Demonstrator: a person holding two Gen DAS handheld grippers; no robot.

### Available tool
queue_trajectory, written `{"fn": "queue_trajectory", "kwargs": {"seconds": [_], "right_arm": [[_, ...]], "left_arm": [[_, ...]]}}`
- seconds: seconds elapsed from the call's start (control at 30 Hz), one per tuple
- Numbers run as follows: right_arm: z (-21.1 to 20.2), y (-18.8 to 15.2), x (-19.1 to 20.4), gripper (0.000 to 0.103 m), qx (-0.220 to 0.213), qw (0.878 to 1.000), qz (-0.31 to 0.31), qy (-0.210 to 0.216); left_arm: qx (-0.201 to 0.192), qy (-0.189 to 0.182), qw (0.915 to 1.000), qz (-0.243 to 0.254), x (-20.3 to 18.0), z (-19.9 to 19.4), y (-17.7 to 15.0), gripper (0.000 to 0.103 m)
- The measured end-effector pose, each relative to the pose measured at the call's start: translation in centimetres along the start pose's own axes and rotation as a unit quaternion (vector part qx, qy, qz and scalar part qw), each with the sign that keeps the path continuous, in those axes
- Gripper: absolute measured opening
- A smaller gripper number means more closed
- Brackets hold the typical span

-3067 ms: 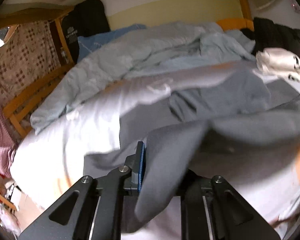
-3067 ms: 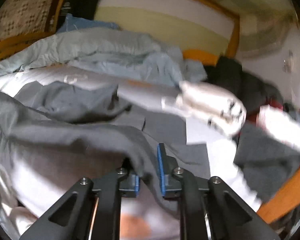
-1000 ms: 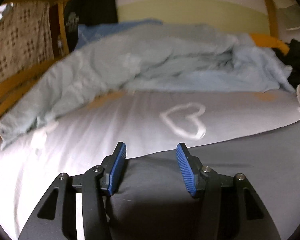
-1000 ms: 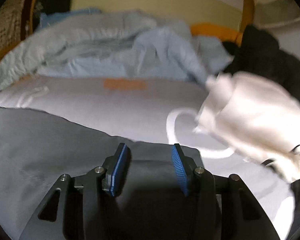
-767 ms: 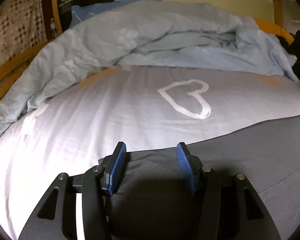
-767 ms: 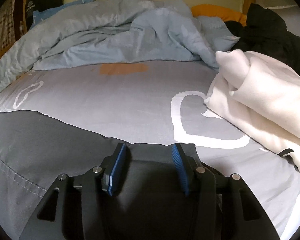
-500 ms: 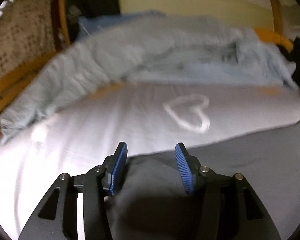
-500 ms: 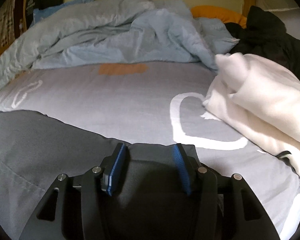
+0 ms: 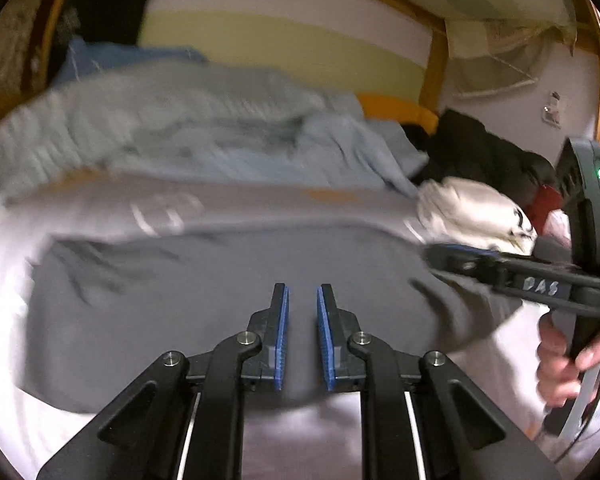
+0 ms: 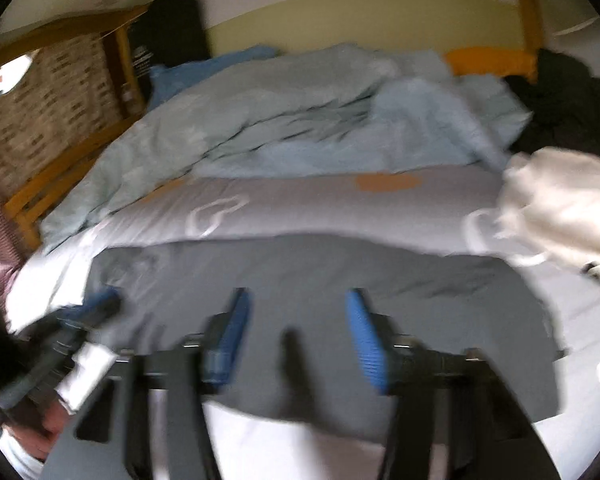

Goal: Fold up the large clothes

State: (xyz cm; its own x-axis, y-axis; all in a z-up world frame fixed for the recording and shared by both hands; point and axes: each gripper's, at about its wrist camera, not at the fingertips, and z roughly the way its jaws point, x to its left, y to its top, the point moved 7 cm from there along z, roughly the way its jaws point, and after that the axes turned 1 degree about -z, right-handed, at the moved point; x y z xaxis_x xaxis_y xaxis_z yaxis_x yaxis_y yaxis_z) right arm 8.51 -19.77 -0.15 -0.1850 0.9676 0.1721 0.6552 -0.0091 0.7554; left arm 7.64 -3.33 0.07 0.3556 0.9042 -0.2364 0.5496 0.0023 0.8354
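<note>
One grey garment, one white garment, one blue quilt, two grippers: left, right.

Bare bed sheet at frame centre is passable. The rumpled duvet above and the white garment at right block passage.

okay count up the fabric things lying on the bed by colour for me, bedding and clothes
Grey: 2, the grey garment and the bed sheet.
Light blue: 1, the rumpled duvet.
Cream: 1, the bundled garment.
Black: 1, the dark clothes pile.
Orange: 1, the cushion.
Total: 6.
</note>
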Motion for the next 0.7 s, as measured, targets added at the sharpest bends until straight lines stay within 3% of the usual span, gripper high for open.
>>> {"fn": "queue_trajectory", "kwargs": {"seconds": [0.1,0.2,0.3,0.5,0.7], "right_arm": [[2.5,-1.7,0.5,0.03,0.038,0.999,0.001,-0.012],[6.0,-3.5,-0.7,0.029,0.065,0.998,0.008,-0.021],[7.7,-4.9,-1.3,0.028,0.05,0.998,-0.022,-0.015],[7.8,-4.4,-0.3,0.028,0.064,0.996,-0.045,-0.053],[5.4,-0.1,0.5,0.029,0.109,0.994,0.005,0.019]], "left_arm": [[0.013,0.004,0.9999,0.0,0.2,2.2,-1.4,0.014],[0.04,-0.015,0.9982,-0.041,1.7,4.4,-3.1,0.011],[0.054,-0.017,0.9974,-0.044,2.0,4.8,-3.2,0.009],[0.044,0.002,0.9988,-0.019,1.5,4.7,-3.4,0.009],[0.037,-0.001,0.999,-0.024,1.7,4.7,-3.4,0.009]]}}
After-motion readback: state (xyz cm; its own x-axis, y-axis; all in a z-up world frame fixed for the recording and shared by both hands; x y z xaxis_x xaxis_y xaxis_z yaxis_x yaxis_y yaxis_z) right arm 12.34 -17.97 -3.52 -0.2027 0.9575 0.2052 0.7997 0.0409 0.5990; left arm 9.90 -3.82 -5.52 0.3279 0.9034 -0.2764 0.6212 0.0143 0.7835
